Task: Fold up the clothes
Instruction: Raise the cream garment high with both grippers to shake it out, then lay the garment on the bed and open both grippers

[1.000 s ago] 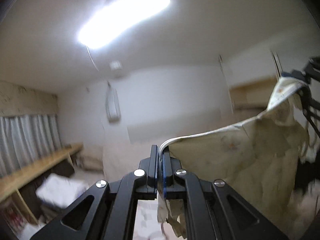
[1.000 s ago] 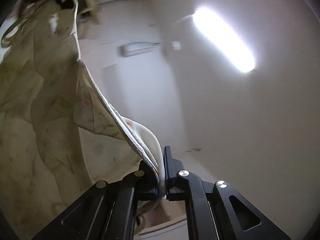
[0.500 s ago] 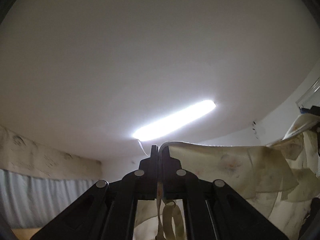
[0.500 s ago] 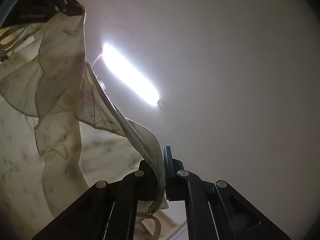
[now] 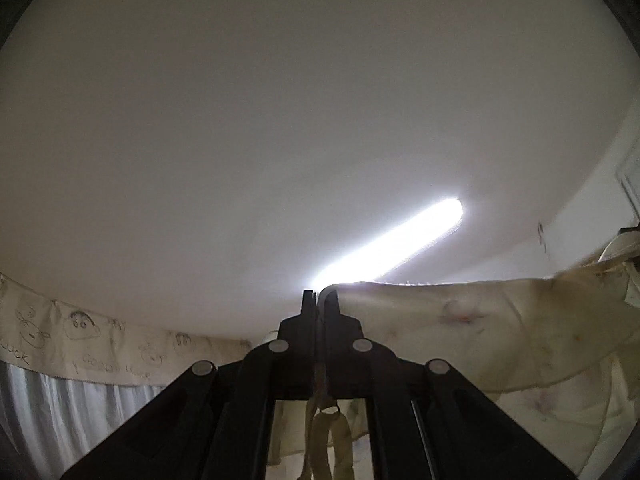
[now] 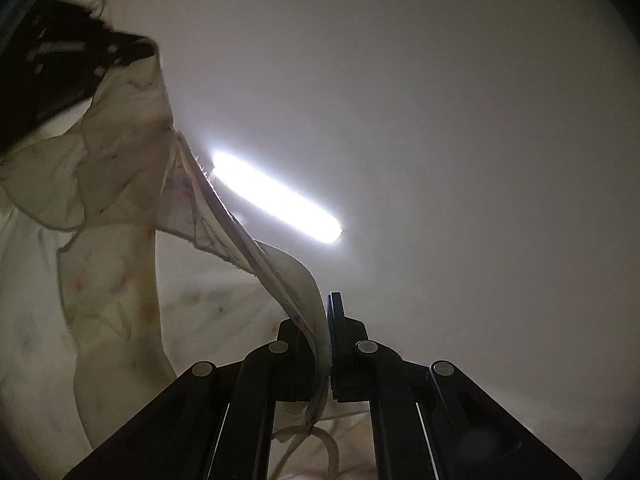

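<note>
Curtain (image 5: 80,408) hangs low at left under a doodled paper strip (image 5: 80,344); the left gripper (image 5: 316,300) points up at the ceiling, jaws clamped on the garment (image 5: 460,320), whose cream edge stretches rightward below the lamp (image 5: 392,240); the right gripper (image 6: 326,312), also aimed upward, has its jaws pinched on the garment's other edge, cloth draping down to its left.
</note>
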### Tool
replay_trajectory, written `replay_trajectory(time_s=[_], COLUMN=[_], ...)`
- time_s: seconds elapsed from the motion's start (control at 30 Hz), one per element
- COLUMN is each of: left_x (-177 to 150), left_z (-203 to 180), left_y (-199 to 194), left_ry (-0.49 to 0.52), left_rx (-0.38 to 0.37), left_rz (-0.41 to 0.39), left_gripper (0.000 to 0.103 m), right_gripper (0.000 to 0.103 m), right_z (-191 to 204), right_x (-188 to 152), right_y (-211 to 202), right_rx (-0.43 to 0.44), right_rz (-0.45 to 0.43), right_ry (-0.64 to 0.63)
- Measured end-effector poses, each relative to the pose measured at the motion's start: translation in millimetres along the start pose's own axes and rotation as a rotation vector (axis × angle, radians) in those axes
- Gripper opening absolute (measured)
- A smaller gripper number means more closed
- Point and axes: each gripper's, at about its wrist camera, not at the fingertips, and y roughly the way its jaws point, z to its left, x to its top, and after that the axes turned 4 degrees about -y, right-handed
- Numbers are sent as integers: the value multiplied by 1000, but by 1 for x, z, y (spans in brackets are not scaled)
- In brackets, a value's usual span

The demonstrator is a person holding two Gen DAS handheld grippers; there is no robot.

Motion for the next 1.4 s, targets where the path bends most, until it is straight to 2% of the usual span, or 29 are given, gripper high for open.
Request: replay_trajectory(time_s=[0.23,0.47,0.67,0.77,0.83,0.9,1.03,1.17,1.27,1.33,1.37,1.4], left_x=[-112,-259,-377,-438,-475,-515,-598,-650,-678,-693,-700,-702], left_z=[-58,-115,-158,-194,-218,-241,-263,-276,-277,-278,-278,-276], left_y=[51,116,197,218,218,224,237,241,248,252,253,254], left_ry=[108,160,165,186,203,220,241,206,152,112,79,51], left_rx=[-59,-118,-156,-181,-199,-218,-236,-247,-273,-302,-324,-341], left_rz=[219,462,669,769,829,892,1001,1103,1186,1238,1274,1303], left_gripper=[4,4,4,4,4,4,4,4,4,4,8,25], right_gripper=[5,5,5,5,5,5,5,5,5,5,5,6], right_z=[53,135,225,298,345,373,437,485,523,539,544,547], right_x=[-67,-146,-213,-237,-271,-319,-395,-448,-484,-496,-499,-502], right_y=[80,169,264,329,347,344,376,405,414,421,425,427], right_rx=[139,220,299,346,376,408,486,542,594,632,649,671], right_rz=[212,424,572,645,696,753,857,928,974,997,1003,1016], right_ry=[40,7,-16,-47,-65,-69,-52,3,64,121,150,192])
